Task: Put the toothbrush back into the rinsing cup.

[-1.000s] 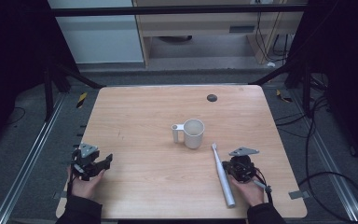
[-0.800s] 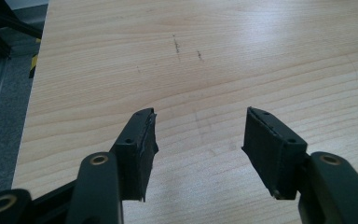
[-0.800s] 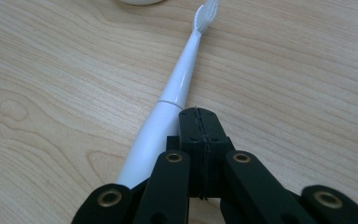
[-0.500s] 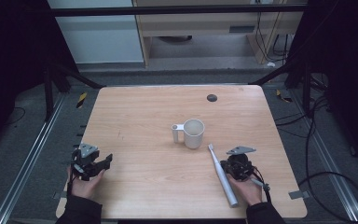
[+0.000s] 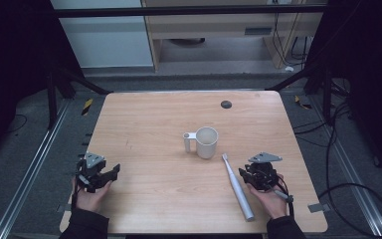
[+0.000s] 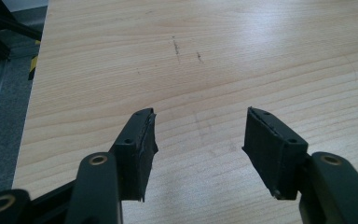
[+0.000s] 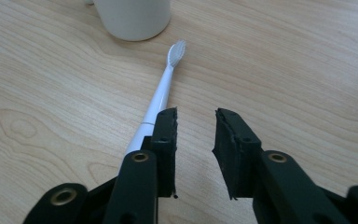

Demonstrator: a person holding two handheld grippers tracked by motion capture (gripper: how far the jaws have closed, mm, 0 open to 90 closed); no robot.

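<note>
1. The left claw (image 5: 110, 173), at the tabletop's (image 5: 154, 124) near left corner, stands open with nothing between its jaws, well apart from everything else.
2. One white mug (image 5: 206, 142) stands upright near the middle, handle to the left.
3. One white electric toothbrush (image 5: 237, 185) lies flat, its long axis running from the bristle head near the mug back to the near edge.
4. The right claw (image 5: 245, 175), just right of the toothbrush, has just been opening; its jaws stand parted and empty, the handle just outside the left jaw.
</note>
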